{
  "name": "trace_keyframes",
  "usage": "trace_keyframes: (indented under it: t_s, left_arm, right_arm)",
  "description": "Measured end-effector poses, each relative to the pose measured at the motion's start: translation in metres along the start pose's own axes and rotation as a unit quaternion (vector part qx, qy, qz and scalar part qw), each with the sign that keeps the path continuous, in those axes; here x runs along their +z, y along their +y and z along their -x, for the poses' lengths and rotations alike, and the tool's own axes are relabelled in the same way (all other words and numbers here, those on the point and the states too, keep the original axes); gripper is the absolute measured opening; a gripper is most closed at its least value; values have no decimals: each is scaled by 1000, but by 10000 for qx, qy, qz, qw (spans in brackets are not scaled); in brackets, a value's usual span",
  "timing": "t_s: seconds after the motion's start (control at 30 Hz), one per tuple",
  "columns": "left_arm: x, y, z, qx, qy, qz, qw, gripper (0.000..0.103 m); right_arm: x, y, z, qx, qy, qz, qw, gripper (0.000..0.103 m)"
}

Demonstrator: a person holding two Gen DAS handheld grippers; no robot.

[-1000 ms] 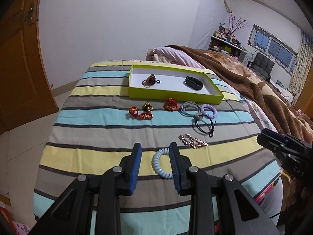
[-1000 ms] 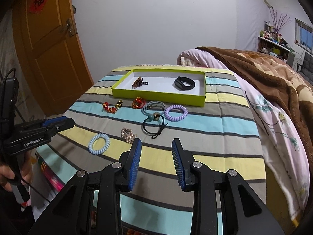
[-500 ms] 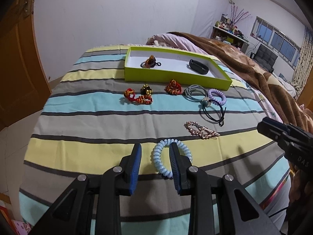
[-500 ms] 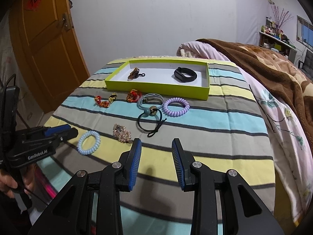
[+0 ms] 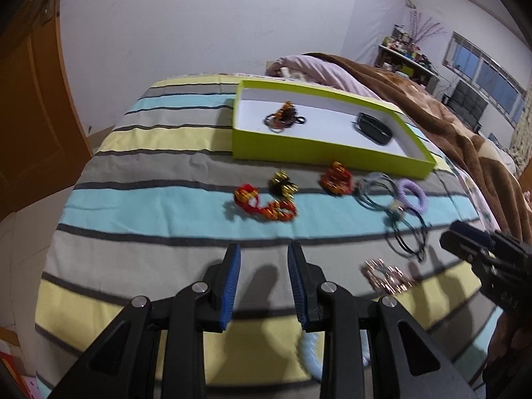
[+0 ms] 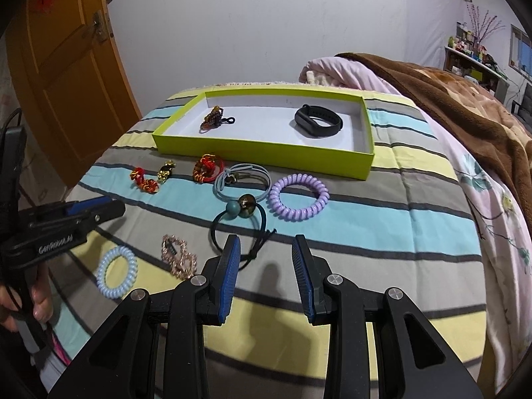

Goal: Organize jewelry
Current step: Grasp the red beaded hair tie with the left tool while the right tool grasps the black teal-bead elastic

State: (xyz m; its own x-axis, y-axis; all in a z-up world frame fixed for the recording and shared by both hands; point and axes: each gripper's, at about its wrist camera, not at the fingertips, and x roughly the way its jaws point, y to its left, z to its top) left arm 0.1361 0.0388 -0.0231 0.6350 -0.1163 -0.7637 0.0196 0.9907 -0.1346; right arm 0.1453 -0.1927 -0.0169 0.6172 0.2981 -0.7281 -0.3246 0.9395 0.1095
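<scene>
Both tongs, the left gripper (image 5: 262,256) and right gripper (image 6: 266,249), hang with jaws spread and nothing between them, above the striped bedspread (image 6: 382,232). Behind it a brown blanket (image 6: 465,106) lies heaped, an orange door (image 6: 66,83) to the left. On the spread's far side sits the lime-green tray (image 6: 266,151), holding a black band (image 6: 318,121) (plus a small beaded piece). Loose before it: purple coil tie (image 6: 298,197), pale-blue coil tie (image 6: 117,276), gold clip (image 6: 178,259).
</scene>
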Motion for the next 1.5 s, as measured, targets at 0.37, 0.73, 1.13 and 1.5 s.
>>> trace_keyframes:
  t_s: [0.37, 0.73, 1.13, 1.5]
  left_arm:
    - [19, 10, -27, 16, 71, 198, 9998, 31]
    - [34, 12, -34, -138, 57, 260, 9996, 31]
    - [48, 4, -50, 144, 24, 48, 9999, 31]
    - [40, -11, -37, 73, -195, -460, 9987, 15]
  right_arm:
    - [7, 0, -28, 11, 238, 35, 9997, 33]
    - [9, 2, -37, -14, 330, 124, 9994, 31]
    - [9, 5, -40, -150, 340, 237, 9990, 5]
    - [7, 9, -30, -109, 219, 270, 9993, 3]
